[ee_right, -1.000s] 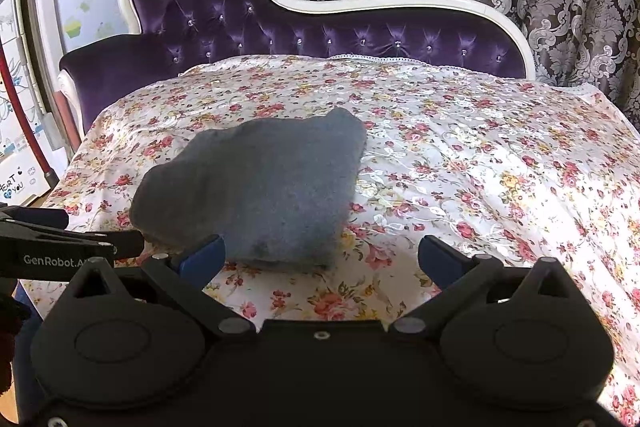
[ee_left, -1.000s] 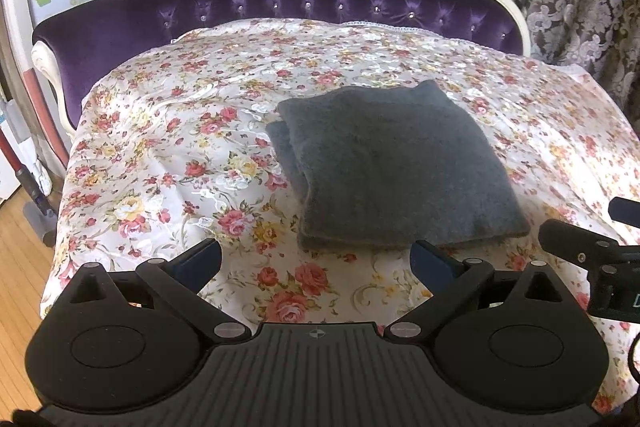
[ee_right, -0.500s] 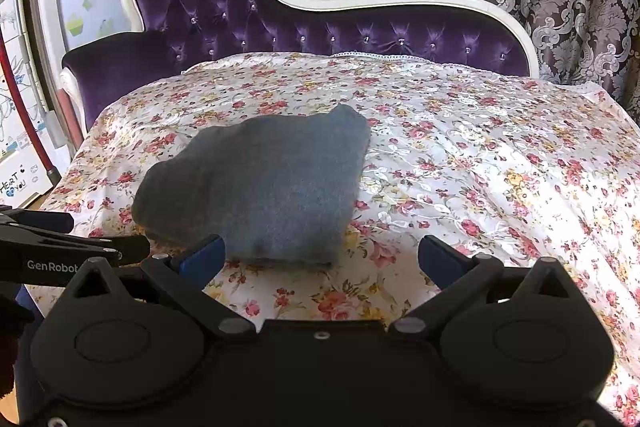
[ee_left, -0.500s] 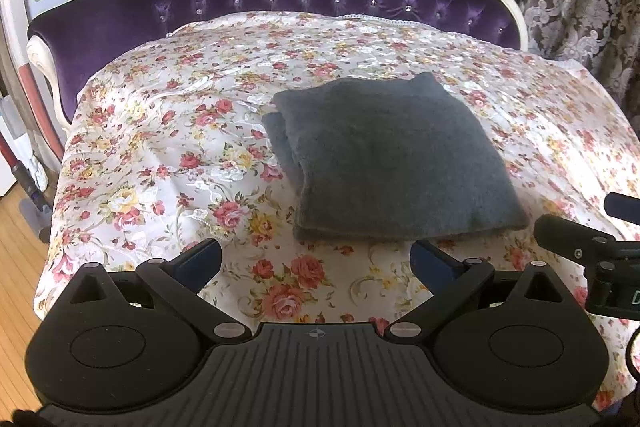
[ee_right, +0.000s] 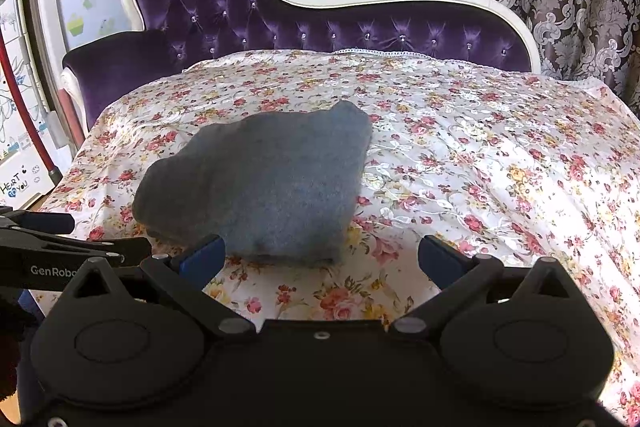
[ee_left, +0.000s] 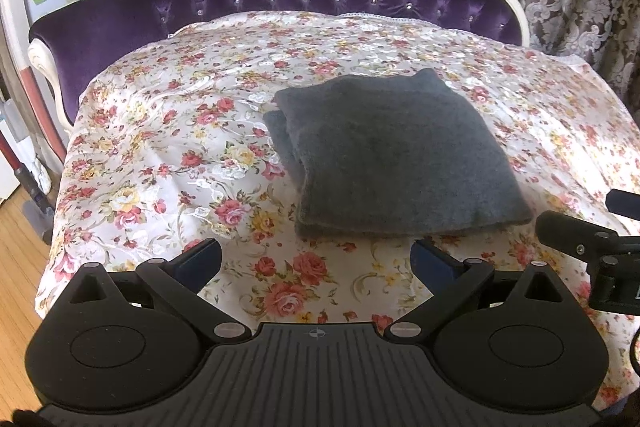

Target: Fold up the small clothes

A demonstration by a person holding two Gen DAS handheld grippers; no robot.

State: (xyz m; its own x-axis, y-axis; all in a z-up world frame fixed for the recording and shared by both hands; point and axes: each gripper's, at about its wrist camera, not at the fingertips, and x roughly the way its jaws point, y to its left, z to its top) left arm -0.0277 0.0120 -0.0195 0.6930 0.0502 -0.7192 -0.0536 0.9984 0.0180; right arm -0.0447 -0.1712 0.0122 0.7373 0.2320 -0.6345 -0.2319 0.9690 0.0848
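Where flowers spread, folded grey garment [ee_left: 396, 155] lengthwise front-to-back.

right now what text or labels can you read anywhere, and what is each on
"GenRobo", cut off at the frame edge: on the left gripper's side, in the right wrist view.
"HEART YOU": on the white board at far left.
A display on the right gripper's body, in the left wrist view: cut off, unreadable.
Nothing on the grey cloth.
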